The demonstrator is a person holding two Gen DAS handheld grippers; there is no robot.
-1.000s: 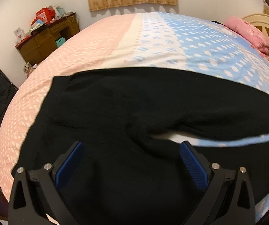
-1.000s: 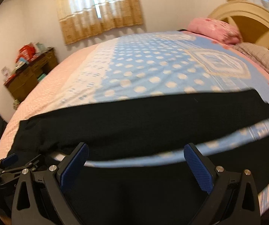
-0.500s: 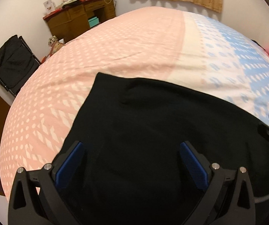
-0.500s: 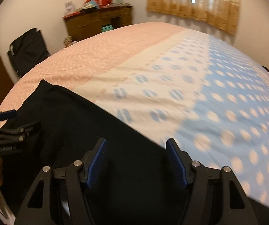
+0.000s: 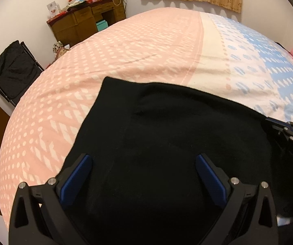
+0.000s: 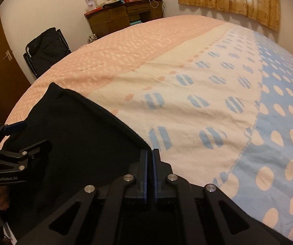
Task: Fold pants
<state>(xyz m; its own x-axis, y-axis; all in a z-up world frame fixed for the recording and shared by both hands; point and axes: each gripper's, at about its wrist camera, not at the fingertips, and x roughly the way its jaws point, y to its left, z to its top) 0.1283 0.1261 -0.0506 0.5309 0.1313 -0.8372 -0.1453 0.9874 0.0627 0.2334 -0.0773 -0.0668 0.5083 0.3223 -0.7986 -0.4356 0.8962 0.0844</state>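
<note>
So the black pants are lying on the bed, over its pink side. Right gripper has its fingers pinched shut on the pants' edge. Left gripper hovers over the pants, fingers spread wide.

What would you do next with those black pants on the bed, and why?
Probably close the left gripper on the black pants. Its jaws stand wide open over the cloth, while the right gripper is already shut at the pants' edge. Both ends need a hold before lifting the fold.
</note>
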